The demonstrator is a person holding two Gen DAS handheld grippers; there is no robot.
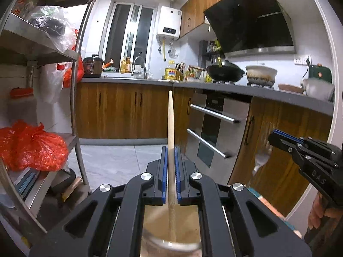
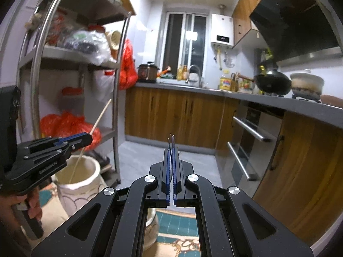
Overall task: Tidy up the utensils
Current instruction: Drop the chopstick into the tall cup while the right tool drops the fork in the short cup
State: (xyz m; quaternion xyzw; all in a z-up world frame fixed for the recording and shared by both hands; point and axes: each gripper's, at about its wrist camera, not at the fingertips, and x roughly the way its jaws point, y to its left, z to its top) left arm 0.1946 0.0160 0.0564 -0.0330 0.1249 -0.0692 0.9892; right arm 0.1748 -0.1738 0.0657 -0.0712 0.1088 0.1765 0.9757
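My left gripper (image 1: 170, 150) is shut on a long wooden stick (image 1: 170, 120) that stands upright between the blue pads, its lower end inside a white ceramic holder (image 2: 79, 184). In the right wrist view the left gripper (image 2: 85, 138) holds the stick (image 2: 100, 117) tilted over that holder. My right gripper (image 2: 171, 150) is shut on a pair of thin dark chopsticks (image 2: 172, 141) whose tips stick out above the pads. The right gripper also shows at the right edge of the left wrist view (image 1: 278, 136). A second holder (image 2: 152, 229) shows partly below the right gripper.
A steel shelf rack (image 2: 116, 115) with red bags (image 1: 32, 147) stands at the left. Wooden cabinets (image 2: 178, 117) and an oven (image 1: 214, 128) run along the counter (image 1: 235, 90). A patterned teal mat (image 2: 178, 224) lies under the holders.
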